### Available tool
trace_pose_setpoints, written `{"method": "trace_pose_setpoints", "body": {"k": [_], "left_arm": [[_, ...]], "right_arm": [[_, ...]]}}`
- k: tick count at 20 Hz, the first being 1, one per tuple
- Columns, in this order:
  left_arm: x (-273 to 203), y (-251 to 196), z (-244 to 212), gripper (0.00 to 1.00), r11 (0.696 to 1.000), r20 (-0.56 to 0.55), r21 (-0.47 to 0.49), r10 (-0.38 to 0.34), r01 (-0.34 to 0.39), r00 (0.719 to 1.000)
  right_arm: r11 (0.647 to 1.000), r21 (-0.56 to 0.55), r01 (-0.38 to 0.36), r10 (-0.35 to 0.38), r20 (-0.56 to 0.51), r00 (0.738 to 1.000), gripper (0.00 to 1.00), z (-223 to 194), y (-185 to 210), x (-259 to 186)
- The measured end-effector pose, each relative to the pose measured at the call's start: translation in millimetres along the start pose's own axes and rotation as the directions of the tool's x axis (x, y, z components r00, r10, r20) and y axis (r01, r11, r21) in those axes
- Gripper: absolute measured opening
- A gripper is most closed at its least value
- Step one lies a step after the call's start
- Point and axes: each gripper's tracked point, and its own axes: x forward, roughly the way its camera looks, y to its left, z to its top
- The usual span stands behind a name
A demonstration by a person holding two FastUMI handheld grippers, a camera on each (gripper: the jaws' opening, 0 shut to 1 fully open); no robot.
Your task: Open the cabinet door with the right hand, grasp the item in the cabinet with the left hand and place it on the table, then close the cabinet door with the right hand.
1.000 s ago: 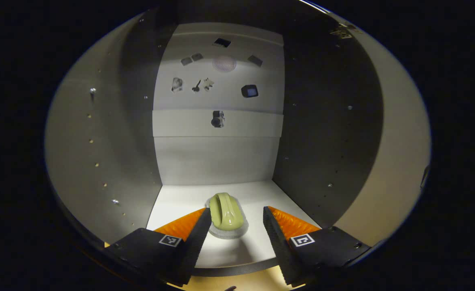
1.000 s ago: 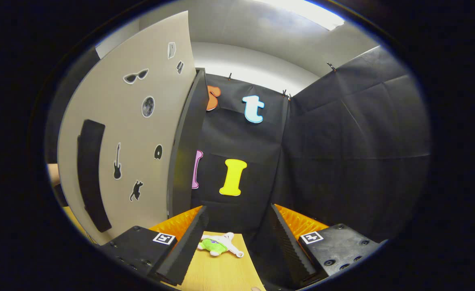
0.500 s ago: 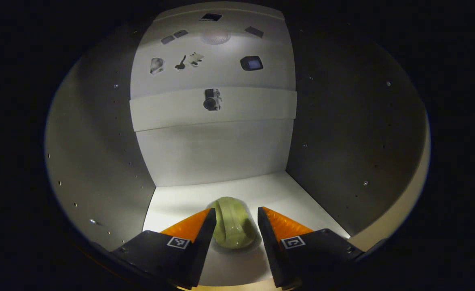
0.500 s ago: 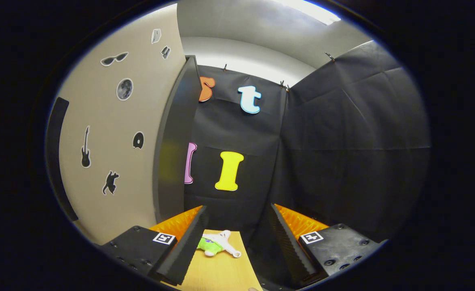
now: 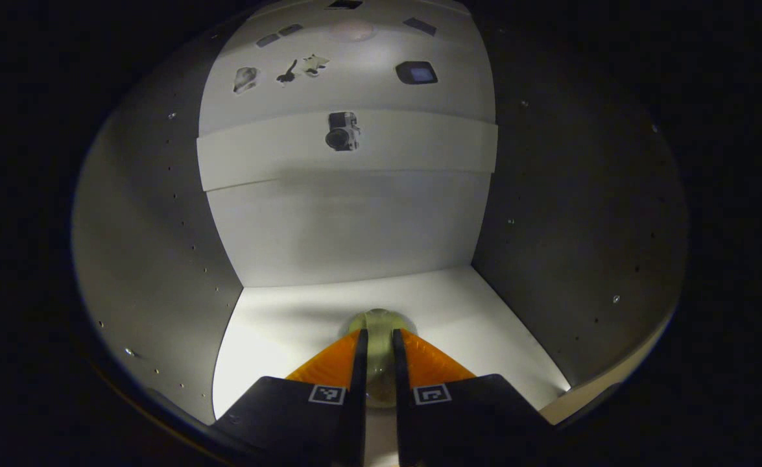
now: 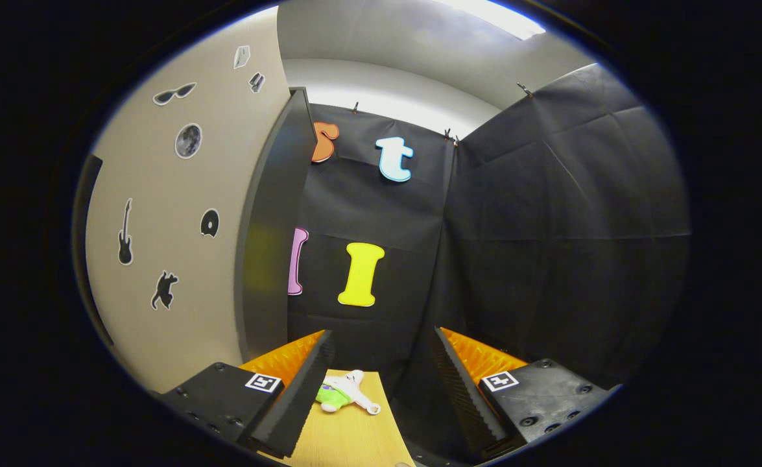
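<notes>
In the left gripper view I am deep inside the cabinet (image 5: 160,246). A pale green rounded item (image 5: 379,322) sits on its white floor (image 5: 277,337), and my left gripper (image 5: 379,363) is shut on it, both fingers pressing its sides; only its far end and a strip between the fingers show. In the right gripper view the open cabinet door (image 6: 179,214), beige with black stickers, stands at the left. My right gripper (image 6: 381,383) is open with nothing between its fingers, apart from the door.
The cabinet's back wall (image 5: 348,220) carries several stickers and a horizontal ledge. A small green-and-white plush toy (image 6: 345,394) lies on the wooden table (image 6: 348,434) below the right gripper. Black cloth walls stand behind the table.
The left gripper pushed further into the cabinet and its fingers went from wide open around the green item to shut on it. The right gripper drifted slightly, so the door slid left in its view.
</notes>
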Motion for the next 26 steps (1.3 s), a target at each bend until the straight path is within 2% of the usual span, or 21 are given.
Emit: {"method": "trace_pose_setpoints", "body": {"k": [2, 7, 12, 15, 19, 22, 24, 26], "left_arm": [[1, 0, 1, 0.21, 1.0, 0.006, 0.001, 0.014, -0.014, 1.0], [-9, 2, 3, 0.14, 0.996, 0.044, -0.083, 0.027, -0.023, 0.999], [-49, 6, 22, 0.16, 0.997, 0.153, -0.047, 0.067, -0.06, 0.986], [-93, 4, 25, 0.16, 0.997, 0.215, -0.022, 0.076, -0.073, 0.974], [-173, -11, 8, 0.16, 0.999, 0.279, -0.041, 0.013, -0.002, 0.96], [-237, -18, -19, 0.16, 0.997, 0.316, -0.06, -0.018, 0.039, 0.949], [-274, -25, -48, 0.16, 0.995, 0.31, -0.078, -0.042, 0.069, 0.95], [-302, -25, -73, 0.16, 0.994, 0.305, -0.081, -0.042, 0.07, 0.951]], "right_arm": [[1.0, -0.002, -0.004, 0.004, 0.003, 1.0, 0.96, 1, 2, -1], [0.999, -0.002, -0.034, 0.034, 0.018, 0.999, 0.96, 7, 8, -8], [0.998, 0.025, -0.062, 0.061, 0.028, 0.998, 0.96, 12, 16, -13], [0.995, 0.04, -0.095, 0.093, 0.04, 0.995, 0.96, 17, 30, -18], [0.987, 0.066, -0.147, 0.144, 0.051, 0.988, 0.96, 26, 53, -36], [0.985, 0.055, -0.163, 0.159, 0.074, 0.985, 0.96, 35, 66, -60], [0.984, 0.054, -0.169, 0.164, 0.079, 0.983, 0.96, 40, 77, -79], [0.985, 0.049, -0.163, 0.157, 0.097, 0.983, 0.96, 48, 82, -99]]}}
